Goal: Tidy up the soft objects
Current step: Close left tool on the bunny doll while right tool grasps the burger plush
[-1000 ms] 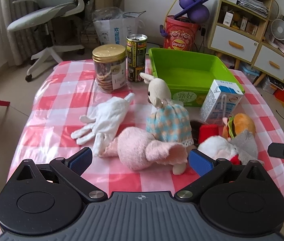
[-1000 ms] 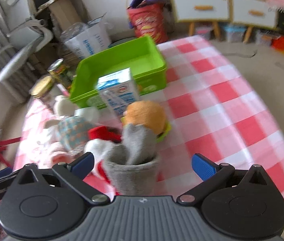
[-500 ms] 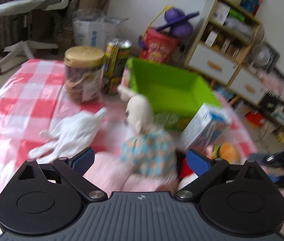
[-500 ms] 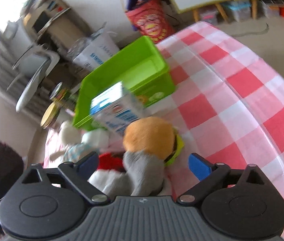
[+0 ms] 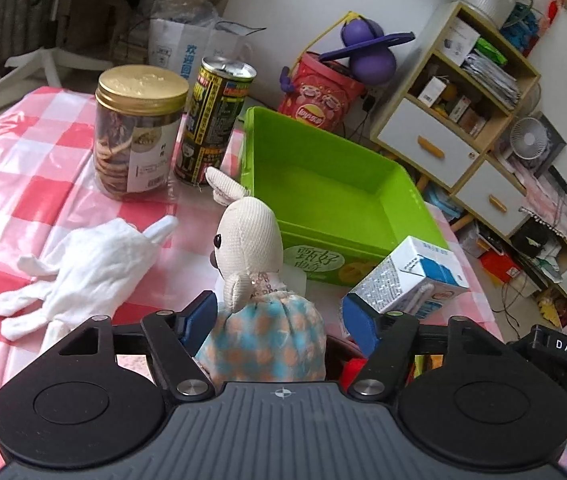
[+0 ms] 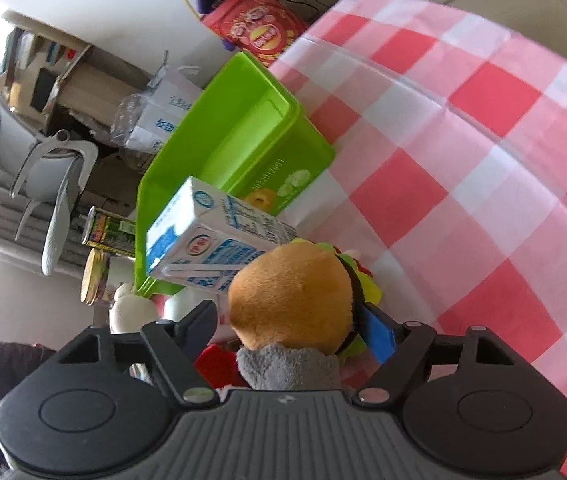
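- The left gripper [image 5: 279, 316] has dropped from above the pink plush onto the cream knitted rabbit doll in a checked blue dress [image 5: 261, 320]; its jaws have just been closing, pads now flanking the dress, seemingly not yet squeezing.
- The right gripper [image 6: 295, 326], rolled sideways and angled down, has likewise narrowed around the orange plush burger toy [image 6: 293, 296], right pad touching.
- Beyond both sits the empty lime-green plastic bin [image 5: 363, 190], likely their destination.

Between the left tongs [image 5: 279, 316], a knitted cloth rabbit [image 5: 249, 240]; ahead, a glossy plastic bin [image 5: 323, 184], printed metal can [image 5: 213, 120]. Between the right tongs [image 6: 295, 322], a plush burger [image 6: 293, 292]; shiny plastic tablecloth [image 6: 463, 160] beyond.
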`<state>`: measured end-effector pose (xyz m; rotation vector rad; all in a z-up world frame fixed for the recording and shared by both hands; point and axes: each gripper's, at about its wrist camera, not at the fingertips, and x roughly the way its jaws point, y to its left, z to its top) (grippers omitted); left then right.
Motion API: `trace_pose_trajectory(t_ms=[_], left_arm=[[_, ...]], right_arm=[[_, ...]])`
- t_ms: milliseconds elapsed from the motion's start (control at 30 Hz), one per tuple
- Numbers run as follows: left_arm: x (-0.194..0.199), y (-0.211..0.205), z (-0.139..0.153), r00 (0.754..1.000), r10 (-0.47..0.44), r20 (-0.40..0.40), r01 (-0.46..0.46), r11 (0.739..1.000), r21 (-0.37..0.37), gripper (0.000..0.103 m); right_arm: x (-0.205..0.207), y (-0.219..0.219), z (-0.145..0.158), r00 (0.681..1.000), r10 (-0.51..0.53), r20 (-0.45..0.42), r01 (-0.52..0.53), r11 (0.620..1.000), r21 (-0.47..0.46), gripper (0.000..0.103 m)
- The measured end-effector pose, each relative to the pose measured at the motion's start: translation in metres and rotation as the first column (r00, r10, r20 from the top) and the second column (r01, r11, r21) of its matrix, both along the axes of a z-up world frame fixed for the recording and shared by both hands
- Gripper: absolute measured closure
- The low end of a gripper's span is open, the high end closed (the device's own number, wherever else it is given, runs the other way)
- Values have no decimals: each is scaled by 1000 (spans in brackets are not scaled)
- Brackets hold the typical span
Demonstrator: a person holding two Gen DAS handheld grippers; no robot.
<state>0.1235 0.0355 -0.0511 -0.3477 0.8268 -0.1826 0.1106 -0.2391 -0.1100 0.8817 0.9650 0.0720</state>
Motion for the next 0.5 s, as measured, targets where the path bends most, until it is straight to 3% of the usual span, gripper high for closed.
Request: trace_pose_trajectory(t_ms=[267,500], left_arm=[[5,-7,-10,996,75,-43,-73,996,53,52],[1,-9,-7,997,70,-35,-67,995,74,62]], right_arm=[[4,-3,-10,998,-53,-23,54,998,28,53],[3,-3,-7,997,-71,-17,71,997,39,61]])
